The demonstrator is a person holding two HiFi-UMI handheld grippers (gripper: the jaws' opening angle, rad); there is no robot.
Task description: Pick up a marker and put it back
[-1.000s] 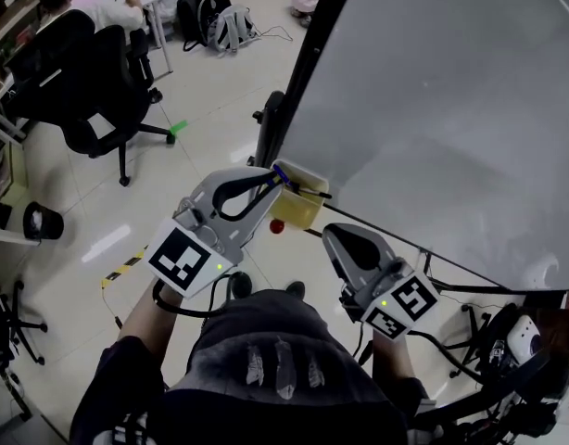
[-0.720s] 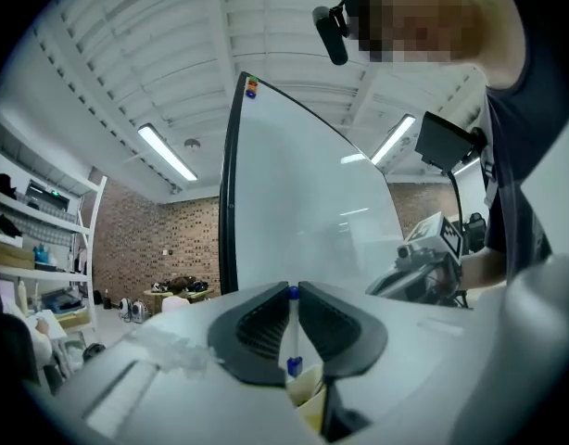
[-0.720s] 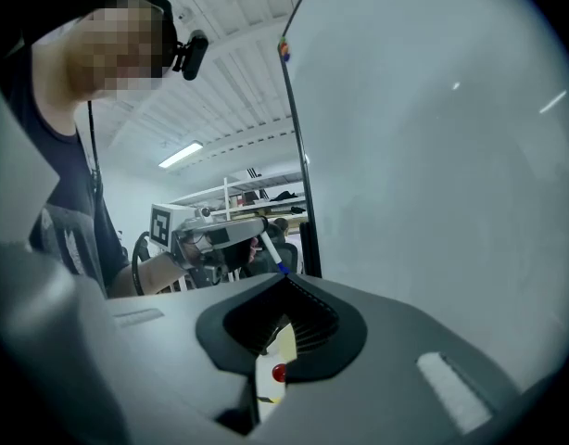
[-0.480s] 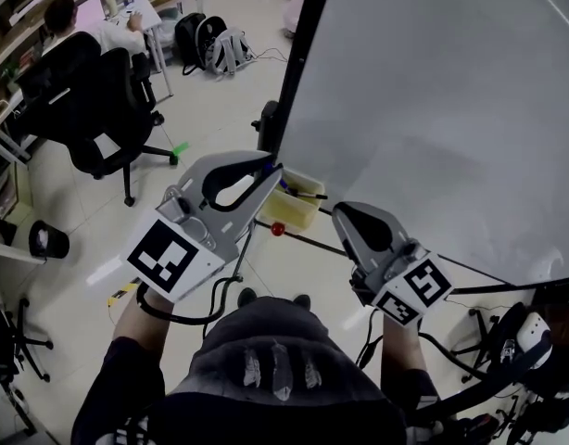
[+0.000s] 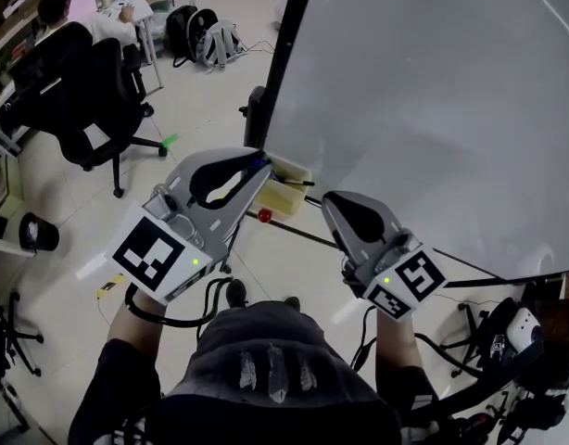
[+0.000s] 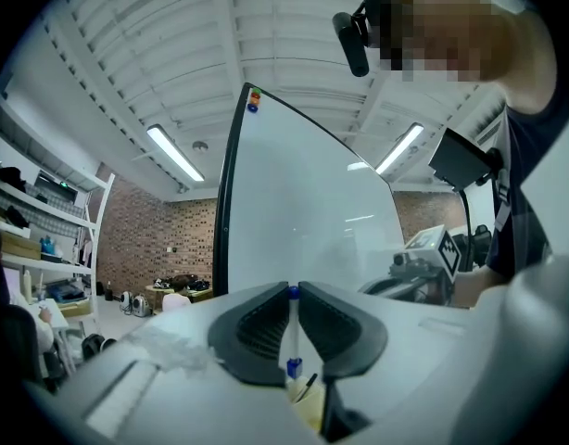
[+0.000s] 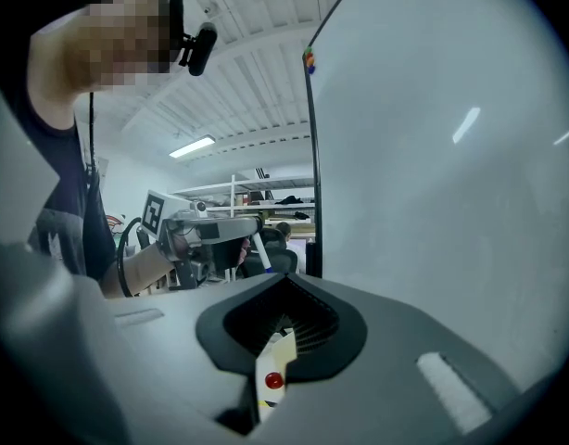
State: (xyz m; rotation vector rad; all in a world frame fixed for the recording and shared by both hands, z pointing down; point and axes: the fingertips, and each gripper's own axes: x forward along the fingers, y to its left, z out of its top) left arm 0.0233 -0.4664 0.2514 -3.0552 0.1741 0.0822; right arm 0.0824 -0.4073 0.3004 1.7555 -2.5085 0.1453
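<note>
Left tongs (image 6: 291, 290): pinching the marker (image 6: 290, 334).
Right tongs (image 7: 286, 280): pressed together, empty.
Change: we've raised the marker off the tray (image 5: 286, 191); returning it remains.

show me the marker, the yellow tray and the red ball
marker (image 6: 292, 330): left gripper view, white barrel between the jaws
yellow tray (image 5: 285, 198): head view, its front wall
red ball (image 5: 264, 215): head view, its middle
</note>
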